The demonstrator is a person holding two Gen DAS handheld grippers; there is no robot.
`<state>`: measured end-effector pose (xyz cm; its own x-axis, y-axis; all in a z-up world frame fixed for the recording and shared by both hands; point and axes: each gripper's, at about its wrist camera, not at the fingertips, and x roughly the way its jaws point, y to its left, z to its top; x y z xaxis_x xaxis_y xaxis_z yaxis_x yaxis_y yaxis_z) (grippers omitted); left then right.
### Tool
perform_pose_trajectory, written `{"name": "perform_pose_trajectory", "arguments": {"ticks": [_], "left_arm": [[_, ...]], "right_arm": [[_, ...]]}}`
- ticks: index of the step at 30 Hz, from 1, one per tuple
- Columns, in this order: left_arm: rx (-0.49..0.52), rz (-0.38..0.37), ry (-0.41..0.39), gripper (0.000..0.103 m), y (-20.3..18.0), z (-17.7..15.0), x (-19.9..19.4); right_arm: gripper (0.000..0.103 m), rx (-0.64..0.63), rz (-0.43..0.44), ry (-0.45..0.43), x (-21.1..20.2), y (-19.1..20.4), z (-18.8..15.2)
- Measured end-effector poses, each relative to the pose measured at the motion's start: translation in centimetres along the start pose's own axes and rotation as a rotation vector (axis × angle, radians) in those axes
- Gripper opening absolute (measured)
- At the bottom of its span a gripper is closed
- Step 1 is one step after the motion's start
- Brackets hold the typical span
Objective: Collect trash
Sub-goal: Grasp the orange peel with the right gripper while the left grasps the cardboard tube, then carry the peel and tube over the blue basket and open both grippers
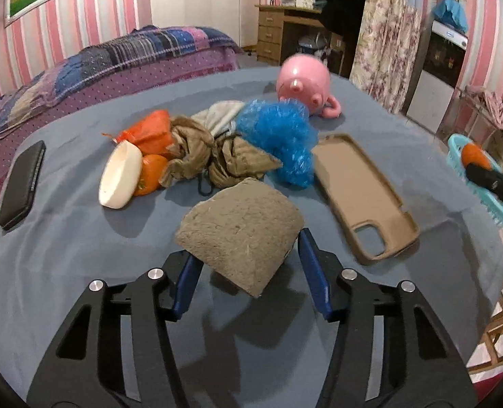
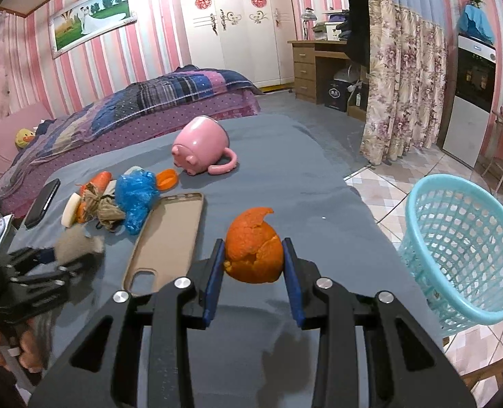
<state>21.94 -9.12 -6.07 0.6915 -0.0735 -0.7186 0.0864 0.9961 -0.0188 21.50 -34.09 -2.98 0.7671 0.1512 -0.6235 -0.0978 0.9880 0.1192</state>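
Fingers of our left gripper (image 1: 244, 268) angle down over the blue-covered table (image 1: 64, 255), and between them sits a grey-brown fibrous pad (image 1: 239, 231). Our left blue finger pad is tucked against its edge; the right one stands at its other edge, though we cannot tell for sure that it presses. Beyond it we see a heap of trash: a white curved piece (image 1: 120, 178), orange peel scraps (image 1: 152, 136), crumpled brown paper (image 1: 200, 156) and a blue plastic bag (image 1: 278, 139). A tan phone case (image 1: 360, 193) lies face up just right of the pad, a dark phone (image 1: 21, 187) lies well off to the left, and a pink pig mug (image 1: 302, 83) lies on its side at the far end. At the right edge we glimpse our other gripper over a turquoise basket (image 1: 472, 183).

From the right wrist, our right gripper (image 2: 254, 258) also points downward, its blue pads pinching an orange peel (image 2: 255, 248) from both sides and holding it clear of the cloth. The basket (image 2: 462, 248) stands on the tiled floor off the table's right edge, near the peel. The phone case (image 2: 169, 238) lies just left of our fingers, with the trash heap behind it. At far left we see the left gripper (image 2: 64, 258), blurred, at the fibrous pad (image 2: 76, 243), and our left hand (image 2: 10, 350) on its grip.
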Motion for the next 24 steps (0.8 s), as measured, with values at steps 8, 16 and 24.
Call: {"name": "perform_pose_trajectory", "arguments": {"ticks": [8,16,24], "left_arm": [[0.009,0.009,-0.114,0.054,-2.8,2.7,-2.6],[0.042,-0.033,-0.147,0.054,-8.5,5.5,-1.5],[0.098,-0.125,-0.168,0.054,-15.5,8.0,0.0]], "right_arm": [[0.034,0.015,-0.036,-0.061,-1.6,-2.3,0.7],[0.034,0.038,-0.134,-0.141,-3.9,-7.9,2.5],[0.034,0.126,-0.276,-0.17,-5.6,-16.2,2.7]]}}
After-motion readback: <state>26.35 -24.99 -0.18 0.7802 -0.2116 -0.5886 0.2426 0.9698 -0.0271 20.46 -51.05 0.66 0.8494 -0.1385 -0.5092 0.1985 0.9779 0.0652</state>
